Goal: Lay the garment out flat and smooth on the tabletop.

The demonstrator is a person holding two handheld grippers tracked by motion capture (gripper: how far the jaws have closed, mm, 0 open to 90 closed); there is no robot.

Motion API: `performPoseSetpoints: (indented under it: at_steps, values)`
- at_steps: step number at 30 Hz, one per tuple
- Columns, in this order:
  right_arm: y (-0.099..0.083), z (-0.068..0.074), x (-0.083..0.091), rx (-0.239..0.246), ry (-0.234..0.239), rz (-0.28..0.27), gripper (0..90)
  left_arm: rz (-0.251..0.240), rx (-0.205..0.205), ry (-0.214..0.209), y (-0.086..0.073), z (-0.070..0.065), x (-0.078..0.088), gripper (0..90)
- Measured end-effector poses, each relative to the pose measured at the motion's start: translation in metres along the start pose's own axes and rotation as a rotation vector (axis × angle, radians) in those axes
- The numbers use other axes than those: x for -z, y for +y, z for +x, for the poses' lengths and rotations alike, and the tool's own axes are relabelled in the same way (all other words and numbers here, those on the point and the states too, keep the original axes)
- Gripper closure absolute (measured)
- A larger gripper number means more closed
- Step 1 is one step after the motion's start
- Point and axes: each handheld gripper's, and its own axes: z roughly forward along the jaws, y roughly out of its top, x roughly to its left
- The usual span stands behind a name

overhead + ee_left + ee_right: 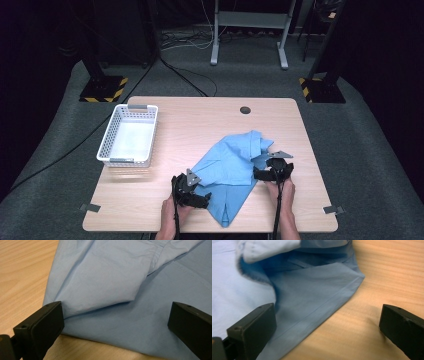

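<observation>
Blue shirt (230, 165) lies partly folded between my grippers, one flap turned over, hem unfolded; the white basket (111, 150) waits beyond my left gripper (200, 199). Left and right gripper (261, 175) gape wide, holding nothing.

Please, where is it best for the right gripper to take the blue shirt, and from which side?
Probably at the shirt's stitched hem edge, coming from the bare table side. That edge lies flat between the open jaws of the right gripper, so one jaw could slide under it.
</observation>
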Motion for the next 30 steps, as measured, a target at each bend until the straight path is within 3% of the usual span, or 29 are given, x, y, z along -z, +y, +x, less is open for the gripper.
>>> performPoseSetpoints:
  at_steps: [6,9,13,16,22,27,30]
  values:
    - [-0.006,0.006,0.005,0.027,0.012,-0.014,0.4,0.000,-0.001,-0.001,-0.004,0.001,0.004,0.4]
    - [-0.005,0.003,0.004,0.016,0.043,-0.002,0.1,-0.003,-0.023,-0.003,-0.004,0.000,0.005,0.5]
    - [-0.005,0.003,0.004,0.024,0.053,-0.001,0.0,-0.010,-0.050,-0.038,-0.005,-0.002,0.007,1.1]
    - [-0.004,0.003,0.003,0.024,0.055,-0.001,0.0,-0.028,-0.046,-0.064,-0.004,-0.004,0.010,1.1]
    - [-0.004,0.003,0.003,0.024,0.056,0.000,0.1,-0.077,-0.066,-0.100,0.016,-0.015,0.015,0.9]
    - [-0.004,0.003,0.003,0.023,0.055,-0.003,0.9,-0.074,-0.116,-0.121,0.039,-0.029,0.004,0.8]
    - [-0.004,0.003,0.003,0.022,0.055,-0.004,1.0,-0.046,-0.148,-0.124,0.051,-0.038,-0.009,0.7]
